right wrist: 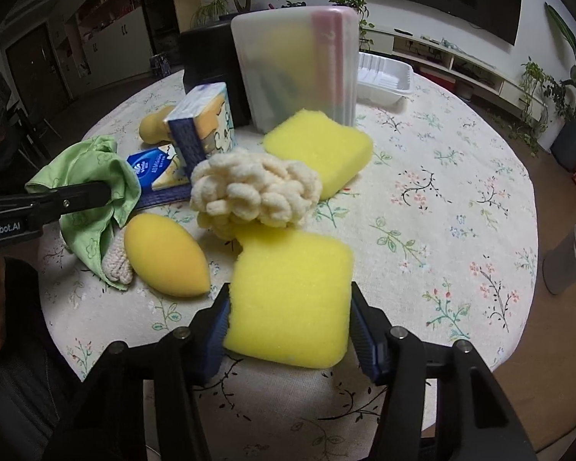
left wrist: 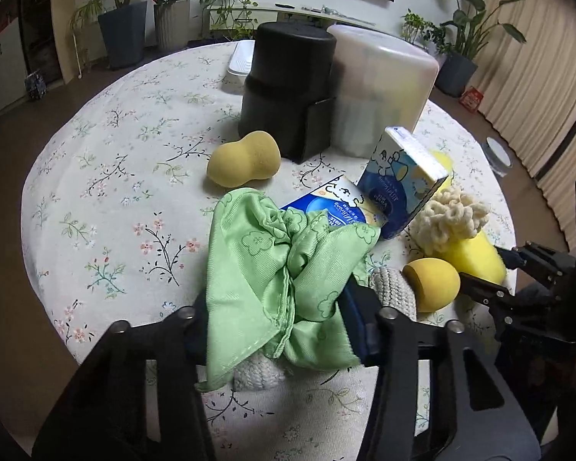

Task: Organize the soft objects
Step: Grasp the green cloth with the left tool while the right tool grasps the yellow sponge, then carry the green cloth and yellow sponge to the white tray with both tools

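The left tool (left wrist: 284, 319) pinches a crumpled green cloth (left wrist: 288, 265) low over the table (left wrist: 107, 199). The right tool (right wrist: 288, 330) squeezes a square yellow foam sponge (right wrist: 292, 299). Beyond it lie a loopy cream scrubber (right wrist: 249, 196), a second sponge (right wrist: 322, 150), and a frosted plastic bin (right wrist: 295, 65) holding something yellow.

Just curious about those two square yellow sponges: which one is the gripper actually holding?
The near yellow sponge, squeezed between the right gripper fingers. The other yellow sponge lies free on the tablecloth by the translucent box, behind the cream fluffy bundle.
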`<state>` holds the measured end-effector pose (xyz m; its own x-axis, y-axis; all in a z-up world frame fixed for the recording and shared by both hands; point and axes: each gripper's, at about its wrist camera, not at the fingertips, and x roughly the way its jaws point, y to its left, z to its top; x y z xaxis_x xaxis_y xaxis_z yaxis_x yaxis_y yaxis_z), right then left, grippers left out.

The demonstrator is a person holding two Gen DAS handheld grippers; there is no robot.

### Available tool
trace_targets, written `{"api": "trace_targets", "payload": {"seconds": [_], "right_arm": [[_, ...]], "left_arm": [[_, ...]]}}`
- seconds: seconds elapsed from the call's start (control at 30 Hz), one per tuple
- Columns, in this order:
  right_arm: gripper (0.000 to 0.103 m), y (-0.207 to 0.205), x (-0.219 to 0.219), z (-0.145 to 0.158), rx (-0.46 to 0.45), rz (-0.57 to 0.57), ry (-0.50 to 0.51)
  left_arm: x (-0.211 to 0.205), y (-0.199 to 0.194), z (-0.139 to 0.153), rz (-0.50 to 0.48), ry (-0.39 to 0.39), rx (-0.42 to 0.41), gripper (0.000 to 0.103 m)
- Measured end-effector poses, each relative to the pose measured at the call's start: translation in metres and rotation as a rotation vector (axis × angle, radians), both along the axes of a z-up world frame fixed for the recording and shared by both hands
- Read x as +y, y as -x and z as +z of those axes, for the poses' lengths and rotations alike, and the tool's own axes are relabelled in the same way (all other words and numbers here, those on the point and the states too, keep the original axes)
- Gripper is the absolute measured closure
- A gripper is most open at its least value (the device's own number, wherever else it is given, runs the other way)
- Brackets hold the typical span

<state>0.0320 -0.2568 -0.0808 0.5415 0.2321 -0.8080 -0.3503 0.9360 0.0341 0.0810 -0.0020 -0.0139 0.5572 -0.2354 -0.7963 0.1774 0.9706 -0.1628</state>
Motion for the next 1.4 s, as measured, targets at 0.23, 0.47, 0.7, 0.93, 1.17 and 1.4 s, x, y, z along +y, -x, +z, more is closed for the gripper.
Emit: {"api": "trace_targets", "payload": {"seconds": [0.23,0.47,0.7,0.93,1.17,1.4], "right_arm": [[0.047,0.005,-0.006,0.015,-0.019,-0.011,-0.041],[0.047,0.010,-0.015,0.034,-0.019,-0.016,-0.103],[0.047,0.011,-0.033,0.044,0.002,-0.037,-0.120],[0.047,0.006,-0.043,0.048,-0.009,-0.053,-0.099],[0.047,-0.004,-0.057,0.047,0.008,-0.071,-0.103],[0.047,-0.028,-0.083,0.060,-0.024,-0.114,-0.066]], "left_arm": [[0.006,0.011,0.021,0.005,0.050,-0.047,0.063],[0.024,0.021,0.041,0.022,0.095,-0.088,0.063],[0.045,0.017,0.039,0.010,0.283,-0.074,0.063],[0.057,0.006,0.048,0.029,0.269,-0.102,0.063],[0.083,-0.008,0.055,0.065,0.265,-0.117,0.063],[0.107,-0.052,0.063,0.088,0.254,-0.115,0.063]]}}
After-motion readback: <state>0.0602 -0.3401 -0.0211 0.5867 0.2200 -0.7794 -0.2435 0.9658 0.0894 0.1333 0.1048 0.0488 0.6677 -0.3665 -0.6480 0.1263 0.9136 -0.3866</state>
